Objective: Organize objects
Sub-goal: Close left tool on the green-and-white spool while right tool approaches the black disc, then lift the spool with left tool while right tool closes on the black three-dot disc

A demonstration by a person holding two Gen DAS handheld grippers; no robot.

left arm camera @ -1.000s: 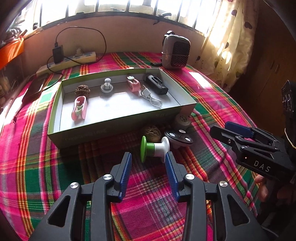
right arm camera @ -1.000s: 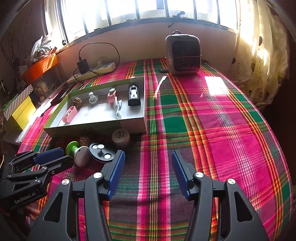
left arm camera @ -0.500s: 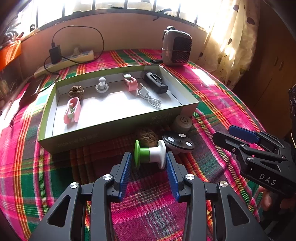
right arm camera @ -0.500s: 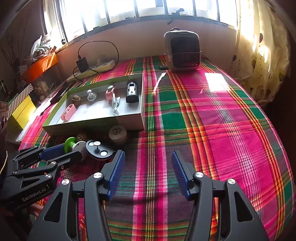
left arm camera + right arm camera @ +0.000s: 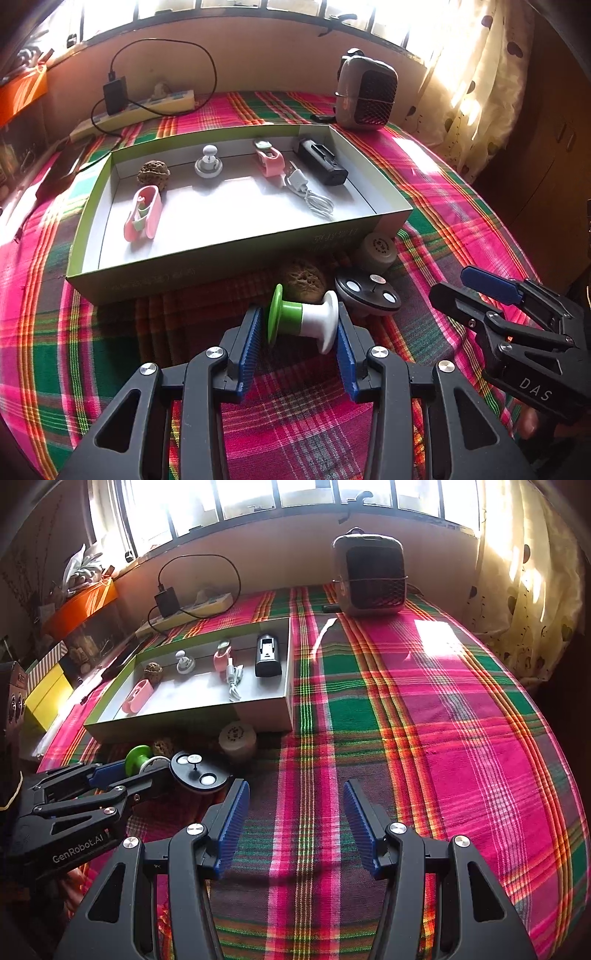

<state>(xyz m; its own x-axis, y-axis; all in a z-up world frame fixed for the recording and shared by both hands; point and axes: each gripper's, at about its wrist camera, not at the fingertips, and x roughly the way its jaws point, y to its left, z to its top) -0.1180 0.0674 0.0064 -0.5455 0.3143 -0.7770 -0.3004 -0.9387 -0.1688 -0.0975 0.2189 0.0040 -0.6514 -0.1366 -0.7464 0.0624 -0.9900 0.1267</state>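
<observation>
A green-and-white spool [image 5: 301, 325] lies on its side on the plaid cloth, between the blue pads of my left gripper [image 5: 298, 332]. The jaws flank its two flanges closely but stand as wide as before, with a slim gap on the green side. Behind the spool sit a walnut [image 5: 303, 280], a black disc with white dots [image 5: 367, 291] and a beige round cap [image 5: 376, 251]. The green-edged box [image 5: 236, 254] holds a walnut, a white knob, two pink clips, a black device and a white cable. My right gripper [image 5: 293, 812] hovers open over bare cloth, to the right of the disc [image 5: 197, 771].
A small heater [image 5: 365, 96] stands at the back right. A power strip [image 5: 147, 109] with a charger and cable lies along the back wall. Curtains hang at the right beyond the table's rounded edge. Orange and yellow boxes [image 5: 48, 694] sit off the left side.
My left gripper has moved forward, so the spool now lies between its pads instead of ahead of them. The right gripper has stayed put and open.
</observation>
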